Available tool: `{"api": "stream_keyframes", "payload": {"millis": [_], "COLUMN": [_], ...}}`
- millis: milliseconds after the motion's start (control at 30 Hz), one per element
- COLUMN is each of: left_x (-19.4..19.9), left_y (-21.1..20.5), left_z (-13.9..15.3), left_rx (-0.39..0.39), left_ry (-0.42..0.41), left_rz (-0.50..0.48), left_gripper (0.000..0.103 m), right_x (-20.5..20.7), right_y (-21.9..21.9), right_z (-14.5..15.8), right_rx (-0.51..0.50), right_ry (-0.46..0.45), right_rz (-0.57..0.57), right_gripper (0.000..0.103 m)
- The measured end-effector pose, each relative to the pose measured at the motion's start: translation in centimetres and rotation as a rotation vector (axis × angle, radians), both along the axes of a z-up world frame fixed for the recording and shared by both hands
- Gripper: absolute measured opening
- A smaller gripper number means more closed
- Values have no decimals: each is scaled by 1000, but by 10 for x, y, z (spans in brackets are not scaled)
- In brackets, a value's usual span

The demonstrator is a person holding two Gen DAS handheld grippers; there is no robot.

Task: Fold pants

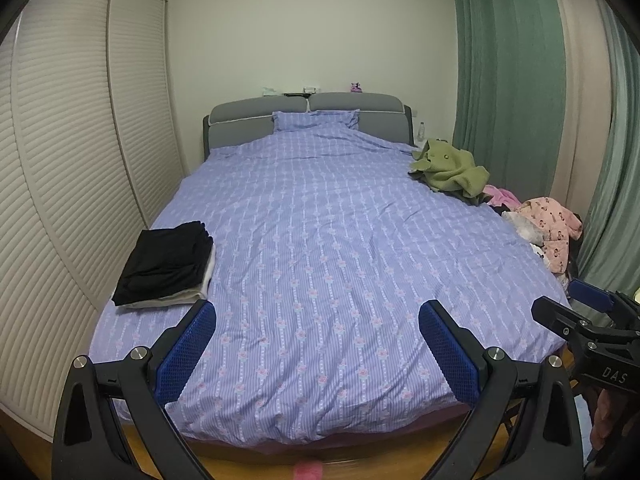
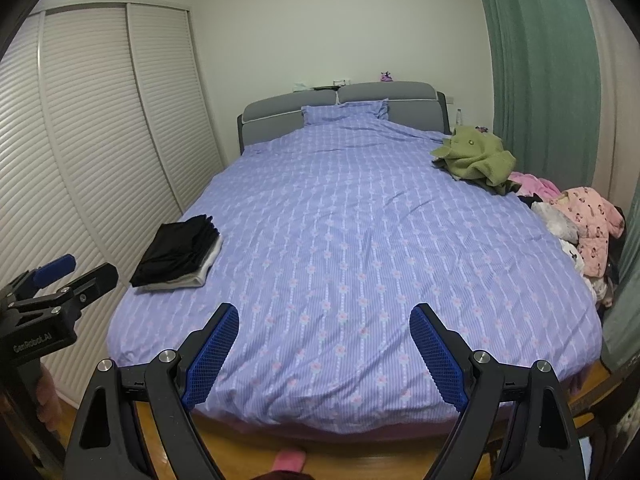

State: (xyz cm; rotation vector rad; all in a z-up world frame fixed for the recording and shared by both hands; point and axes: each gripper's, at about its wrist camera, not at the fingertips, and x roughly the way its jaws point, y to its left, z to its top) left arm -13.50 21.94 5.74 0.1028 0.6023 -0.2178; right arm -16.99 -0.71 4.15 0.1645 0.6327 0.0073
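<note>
A stack of folded clothes, black on top of white (image 1: 168, 264), lies at the bed's near left; it also shows in the right wrist view (image 2: 178, 256). An unfolded heap of clothes lies along the right edge: an olive green garment (image 1: 450, 170) (image 2: 476, 156) and pink garments (image 1: 548, 232) (image 2: 588, 224). My left gripper (image 1: 318, 320) is open and empty, held above the foot of the bed. My right gripper (image 2: 324, 322) is open and empty beside it. Each gripper shows at the edge of the other's view.
The bed (image 1: 320, 240) has a lilac flowered cover, a pillow (image 1: 316, 120) and a grey headboard (image 1: 256, 120). Louvred wardrobe doors (image 1: 80, 140) stand on the left, green curtains (image 1: 512, 60) on the right. Wooden floor lies below the bed's foot.
</note>
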Motion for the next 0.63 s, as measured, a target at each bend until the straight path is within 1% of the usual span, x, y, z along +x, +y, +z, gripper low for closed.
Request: {"api": "stream_keyframes", "payload": {"millis": [633], "left_x": [-1], "left_y": [-5], "left_z": [-1], "left_rx": [-1], "left_ry": [8], "left_rz": [26], "left_gripper": [103], "right_x": [1], "right_y": [-2], "right_z": [-3], "right_rx": [-4], "right_ry": [6], "right_rz": [-9], "right_gripper": [89]}}
